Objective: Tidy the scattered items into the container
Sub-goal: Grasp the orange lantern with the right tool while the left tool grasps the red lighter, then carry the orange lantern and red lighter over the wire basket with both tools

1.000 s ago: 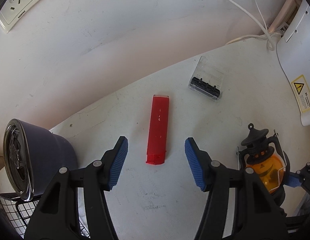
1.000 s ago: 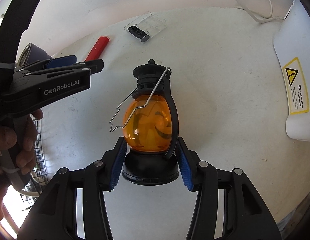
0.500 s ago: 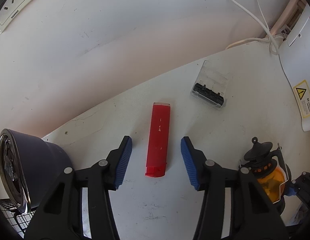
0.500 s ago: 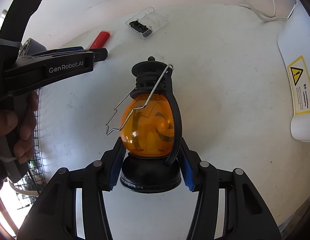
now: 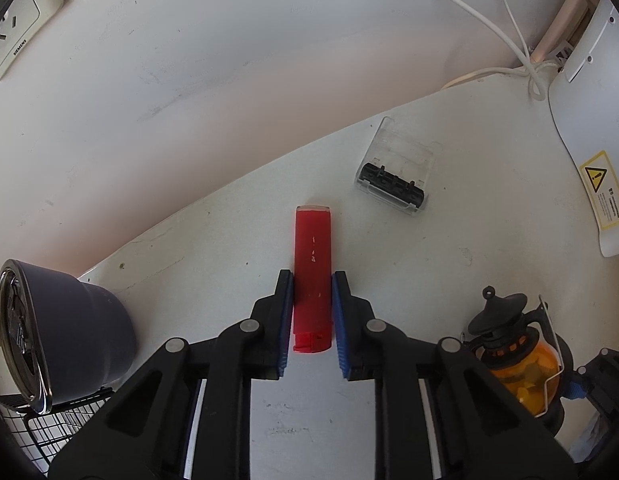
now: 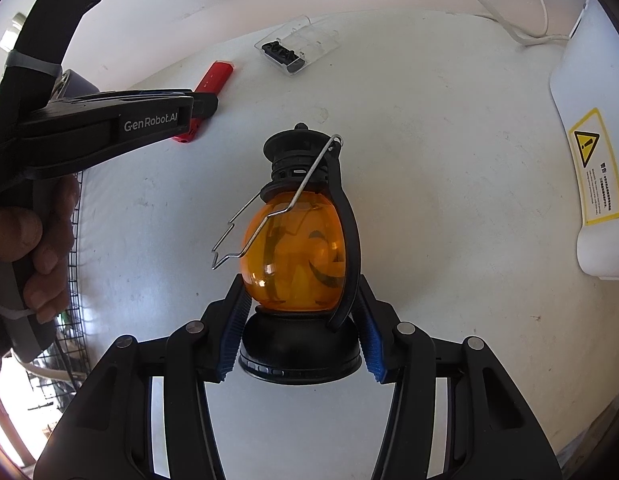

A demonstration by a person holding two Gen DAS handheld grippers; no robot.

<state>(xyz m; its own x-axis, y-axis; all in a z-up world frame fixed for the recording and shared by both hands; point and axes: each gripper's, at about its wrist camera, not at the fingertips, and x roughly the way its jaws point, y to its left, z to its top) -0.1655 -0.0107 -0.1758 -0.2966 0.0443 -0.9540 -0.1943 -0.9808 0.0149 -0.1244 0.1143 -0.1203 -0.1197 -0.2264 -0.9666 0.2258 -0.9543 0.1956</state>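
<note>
"GenRobot.AI" is printed in white on the side of the left gripper (image 6: 201, 106), seen from the right wrist view, with a person's hand (image 6: 37, 248) wrapped round its handle. "SIEMENS" can be read on the wall socket (image 5: 11, 36) above the bench's far left corner. A yellow warning label (image 5: 603, 190) with a black triangle sits on the white appliance (image 5: 581, 92) at the bench's right edge; its small print is too fine to read

The red lighter (image 5: 312, 268) lies flat near the far edge of the white bench (image 5: 449, 272), long and slim with a clear cap end, and the left gripper (image 5: 312, 308) is closed on its lower half, blue pads pressing both sides. The pumpkin lantern (image 6: 299, 256), an orange globe with a dark grinning face, black cap, black base and wire handle, lies near the bench's middle; the right gripper (image 6: 299, 336) is clamped on its base

A clear plastic case (image 5: 397, 172) holding a black insert lies toward the far edge. A dark round pot (image 5: 61, 328) tilts over the wire basket (image 5: 49, 428) at the left edge; the basket is cut off by the frame, and its contents cannot be made out. A white cable (image 5: 493, 28) trails at the far right corner
</note>
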